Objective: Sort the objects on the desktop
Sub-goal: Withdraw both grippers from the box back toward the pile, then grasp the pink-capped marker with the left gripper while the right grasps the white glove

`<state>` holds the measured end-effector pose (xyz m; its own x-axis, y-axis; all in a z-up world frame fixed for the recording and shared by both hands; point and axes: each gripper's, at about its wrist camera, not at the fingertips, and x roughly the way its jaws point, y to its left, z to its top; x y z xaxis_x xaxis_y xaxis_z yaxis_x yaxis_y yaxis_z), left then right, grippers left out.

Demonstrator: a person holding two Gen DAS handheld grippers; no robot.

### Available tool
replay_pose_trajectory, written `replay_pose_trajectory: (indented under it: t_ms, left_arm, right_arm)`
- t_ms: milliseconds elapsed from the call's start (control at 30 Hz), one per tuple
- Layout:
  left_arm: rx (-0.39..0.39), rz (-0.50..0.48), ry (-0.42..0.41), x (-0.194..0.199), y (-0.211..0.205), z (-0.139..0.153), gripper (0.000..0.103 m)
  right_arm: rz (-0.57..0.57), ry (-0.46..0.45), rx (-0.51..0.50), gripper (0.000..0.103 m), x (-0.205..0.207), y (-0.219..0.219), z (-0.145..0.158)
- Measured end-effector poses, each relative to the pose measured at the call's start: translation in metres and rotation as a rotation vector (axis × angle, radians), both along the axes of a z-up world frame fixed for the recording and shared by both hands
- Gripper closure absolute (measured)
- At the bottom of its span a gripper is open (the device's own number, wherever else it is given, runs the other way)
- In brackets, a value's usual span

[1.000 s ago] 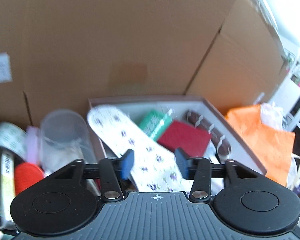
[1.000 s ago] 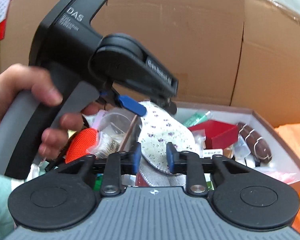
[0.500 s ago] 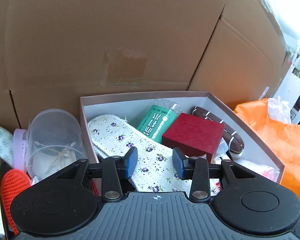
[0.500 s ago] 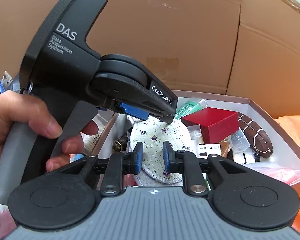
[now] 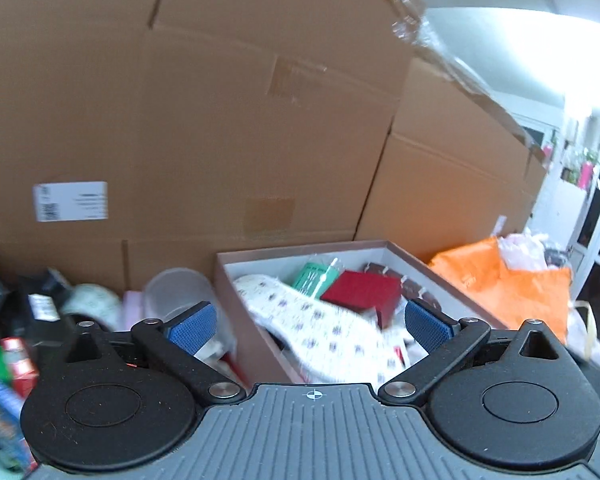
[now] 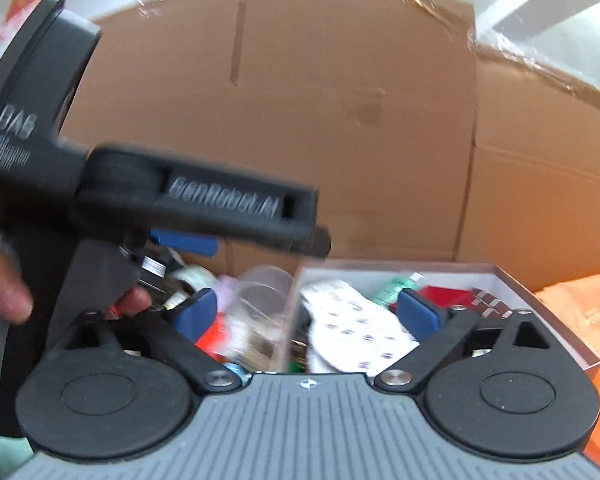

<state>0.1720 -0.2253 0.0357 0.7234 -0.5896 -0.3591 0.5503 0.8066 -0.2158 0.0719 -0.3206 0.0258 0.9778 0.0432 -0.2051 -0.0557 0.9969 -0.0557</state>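
Left wrist view: I read my left gripper (image 5: 308, 326) with both blue pads spread wide and nothing between them. The floral insole (image 5: 320, 332) lies in the shallow sorting box (image 5: 300, 249), its heel toward the box's near left wall and its toe running under my gripper body. Beside it in the box sit a green packet (image 5: 314, 280), a red square box (image 5: 362, 292) and a brown striped object (image 5: 416, 292). A clear plastic cup (image 5: 176, 292) stands just outside the box's left wall, among mixed clutter. Stacked cardboard cartons (image 5: 220, 120) close off the far side directly behind the box; an orange bag (image 5: 500, 280) borders the box on the right. Open room exists above the box.

Right wrist view: I read my right gripper (image 6: 306, 314) likewise parted wide and empty. The left gripper (image 6: 236, 208) crosses the upper left of this view, above the clutter and the cup (image 6: 264, 284), with the person's hand (image 6: 4, 280) on its handle. The insole (image 6: 352, 324) rests inside the box (image 6: 540, 300), near its left wall.

Compared with half a second earlier, both grippers have gone from narrow gaps to fully spread, and both have pulled up and back from the box. The insole, previously between the right pads, now lies free in the box. Both views are motion-blurred.
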Motion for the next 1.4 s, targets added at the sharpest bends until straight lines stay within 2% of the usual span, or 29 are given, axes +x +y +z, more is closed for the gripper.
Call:
replay_pose_trajectory:
  t_ms: [100, 167, 400, 600, 767, 1000, 1133, 1267, 1333, 1400]
  left_arm:
    - [0.062, 0.005, -0.025, -0.034, 0.02, -0.008, 0.0]
    - [0.077, 0.024, -0.031, -0.059, 0.037, -0.014, 0.0]
    - [0.02, 0.13, 0.083, -0.104, 0.1, -0.051, 0.0]
    - [-0.012, 0.202, 0.175, -0.113, 0.145, -0.089, 0.0]
    - [-0.033, 0.27, 0.199, -0.1, 0.176, -0.101, 0.0]
    - [0.02, 0.312, 0.212, -0.062, 0.189, -0.112, 0.003]
    - [0.019, 0.334, 0.239, -0.034, 0.19, -0.117, 0.013]
    - [0.0, 0.379, 0.304, -0.01, 0.194, -0.128, 0.029]
    - [-0.016, 0.396, 0.336, 0.0, 0.196, -0.134, 0.034]
    - [-0.021, 0.405, 0.342, 0.008, 0.195, -0.137, 0.036]
  right_arm:
    - [0.075, -0.032, 0.022, 0.001, -0.019, 0.018, 0.001]
    - [0.12, 0.0, 0.024, 0.0, -0.024, 0.032, -0.003]
    - [0.223, 0.078, -0.007, 0.0, -0.045, 0.087, -0.03]
    - [0.276, 0.18, 0.018, 0.0, -0.047, 0.119, -0.06]
    - [0.266, 0.243, 0.025, 0.001, -0.034, 0.125, -0.076]
    - [0.236, 0.332, 0.023, 0.005, -0.011, 0.131, -0.099]
    - [0.237, 0.348, 0.005, 0.01, 0.003, 0.136, -0.104]
    - [0.239, 0.358, 0.002, 0.023, 0.017, 0.139, -0.106]
    - [0.248, 0.371, 0.004, 0.03, 0.023, 0.141, -0.108]
    - [0.253, 0.389, 0.008, 0.037, 0.029, 0.142, -0.11]
